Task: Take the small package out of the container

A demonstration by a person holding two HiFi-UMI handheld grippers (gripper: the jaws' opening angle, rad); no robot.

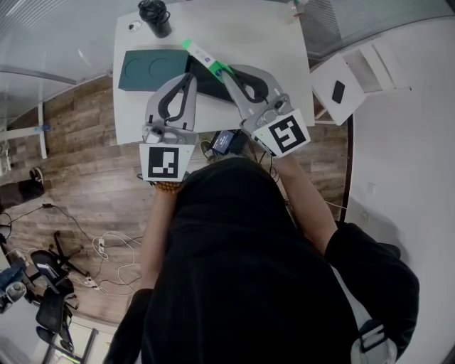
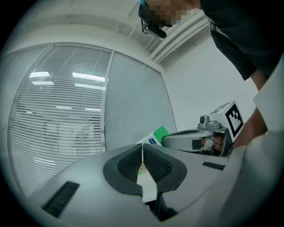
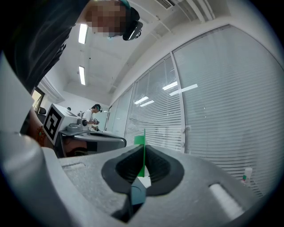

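On the white table (image 1: pixel 256 35) lies a dark green container (image 1: pixel 142 71) with two round recesses. The small package (image 1: pixel 202 55) is a thin green and white pack slanting up over the container's right end. My right gripper (image 1: pixel 226 72) is shut on its near end, and the green edge (image 3: pixel 140 141) stands between the pads of that gripper (image 3: pixel 143 166). My left gripper (image 1: pixel 189 77) hovers at the container's near right edge. Its pads (image 2: pixel 142 162) meet on a thin pale sliver that I cannot identify. The package (image 2: pixel 156 135) shows beyond them.
A black bottle (image 1: pixel 155 18) stands at the table's far left. A white side stand (image 1: pixel 339 89) with a small black item is to the right. Cables and chairs (image 1: pixel 50 270) lie on the wooden floor at the left. Window blinds fill both gripper views.
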